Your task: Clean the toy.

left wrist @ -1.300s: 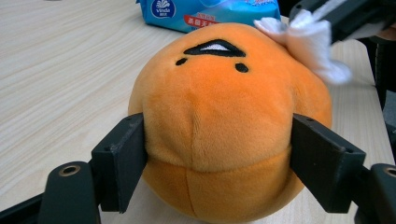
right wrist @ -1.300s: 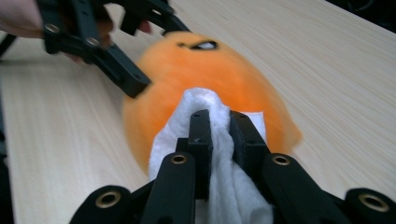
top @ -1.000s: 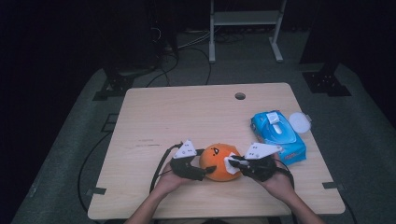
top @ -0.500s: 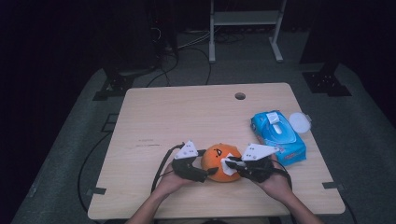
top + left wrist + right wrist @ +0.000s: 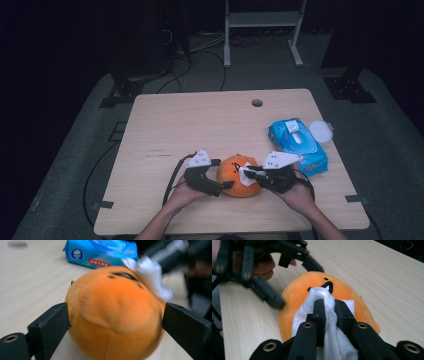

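Orange plush ball (image 5: 239, 176), frame bottom centre: your left gripper (image 5: 115, 322), jaws just widened, brackets it; your right gripper (image 5: 329, 312) pinches a white wipe (image 5: 329, 315) against it.

Orange plush toy (image 5: 239, 176) with black marks, white wipe (image 5: 329, 315), blue packet (image 5: 297, 145).

The blue wet-wipe pack (image 5: 100, 252), at the top of the left gripper view, bears a round white logo with a fan-shaped mark at its left end and a red strip with white characters along its front edge. The lettering under the logo and on the strip is too blurred to read.
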The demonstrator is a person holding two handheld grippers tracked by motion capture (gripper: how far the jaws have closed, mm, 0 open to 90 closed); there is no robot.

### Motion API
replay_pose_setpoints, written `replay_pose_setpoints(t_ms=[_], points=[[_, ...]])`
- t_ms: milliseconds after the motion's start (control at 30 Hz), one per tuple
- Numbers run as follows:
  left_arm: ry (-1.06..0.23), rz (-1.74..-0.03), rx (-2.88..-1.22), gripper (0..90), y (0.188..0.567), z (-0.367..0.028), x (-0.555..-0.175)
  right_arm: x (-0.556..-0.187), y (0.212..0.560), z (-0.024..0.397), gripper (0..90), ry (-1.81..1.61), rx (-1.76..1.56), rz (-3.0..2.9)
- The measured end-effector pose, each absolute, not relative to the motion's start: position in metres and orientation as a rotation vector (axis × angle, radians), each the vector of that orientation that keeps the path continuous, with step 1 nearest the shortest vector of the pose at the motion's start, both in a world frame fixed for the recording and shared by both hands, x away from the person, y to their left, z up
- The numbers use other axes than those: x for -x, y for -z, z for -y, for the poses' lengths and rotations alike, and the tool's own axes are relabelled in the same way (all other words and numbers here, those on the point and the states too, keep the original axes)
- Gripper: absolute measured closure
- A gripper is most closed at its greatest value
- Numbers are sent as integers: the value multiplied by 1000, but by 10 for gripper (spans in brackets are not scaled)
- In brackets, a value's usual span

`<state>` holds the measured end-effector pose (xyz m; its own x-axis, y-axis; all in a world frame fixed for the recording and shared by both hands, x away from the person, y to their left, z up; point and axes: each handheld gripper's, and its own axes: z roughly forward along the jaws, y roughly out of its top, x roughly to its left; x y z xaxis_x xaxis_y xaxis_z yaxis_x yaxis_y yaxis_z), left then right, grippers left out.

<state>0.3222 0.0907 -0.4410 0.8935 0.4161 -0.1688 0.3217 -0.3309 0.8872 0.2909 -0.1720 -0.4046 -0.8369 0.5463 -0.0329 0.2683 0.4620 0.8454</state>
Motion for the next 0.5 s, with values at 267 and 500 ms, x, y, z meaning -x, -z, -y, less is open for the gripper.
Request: replay_pose_setpoints(t_ms=[267,500], points=[[-182,-437,-2002,214,441,-80,-313,-283,399,157,792,-1322,-625,-2414],[-221,-382,-2012,157,440,-78,-307,-291,397,174,792,-1318,-690,-2378]])
